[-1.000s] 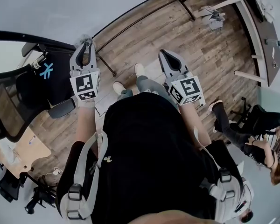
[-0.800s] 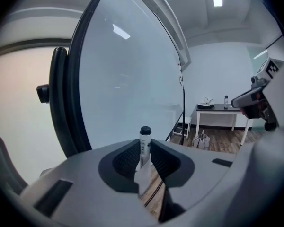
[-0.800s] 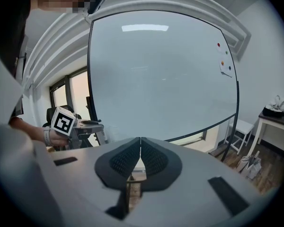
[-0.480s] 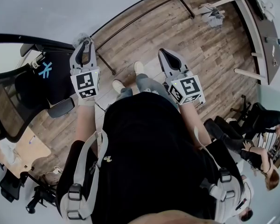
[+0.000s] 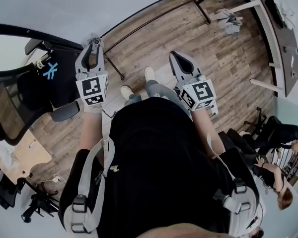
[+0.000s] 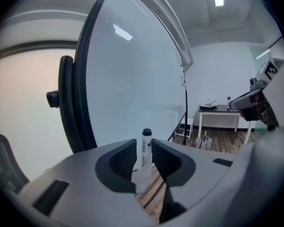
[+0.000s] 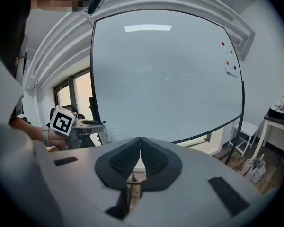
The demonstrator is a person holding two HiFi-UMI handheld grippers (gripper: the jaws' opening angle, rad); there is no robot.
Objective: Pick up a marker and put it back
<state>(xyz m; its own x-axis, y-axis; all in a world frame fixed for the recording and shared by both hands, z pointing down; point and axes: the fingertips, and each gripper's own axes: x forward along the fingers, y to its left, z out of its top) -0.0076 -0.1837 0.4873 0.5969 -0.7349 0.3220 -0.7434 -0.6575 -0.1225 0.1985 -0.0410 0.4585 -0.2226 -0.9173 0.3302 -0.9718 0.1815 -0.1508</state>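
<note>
A white marker (image 6: 146, 147) with a black cap stands upright between the jaws of my left gripper (image 5: 93, 48), which is shut on it. In the left gripper view the marker is close in front of the whiteboard (image 6: 132, 74). My right gripper (image 5: 181, 63) is held level with the left, about a shoulder's width to its right. Its pads (image 7: 132, 157) are pressed together with nothing between them. The right gripper also faces the whiteboard (image 7: 165, 79). In the head view the marker is barely visible.
A black office chair (image 5: 15, 103) stands at my left. The whiteboard's black floor stand (image 5: 154, 16) runs across ahead of my feet. A table (image 5: 280, 29) sits far right, with a seated person (image 5: 268, 167) at lower right. Small magnets (image 7: 229, 56) dot the board's upper right.
Both grippers have stayed almost where they were, and the left still holds the marker. The seated person at the right has shifted toward the lower right of the view.
</note>
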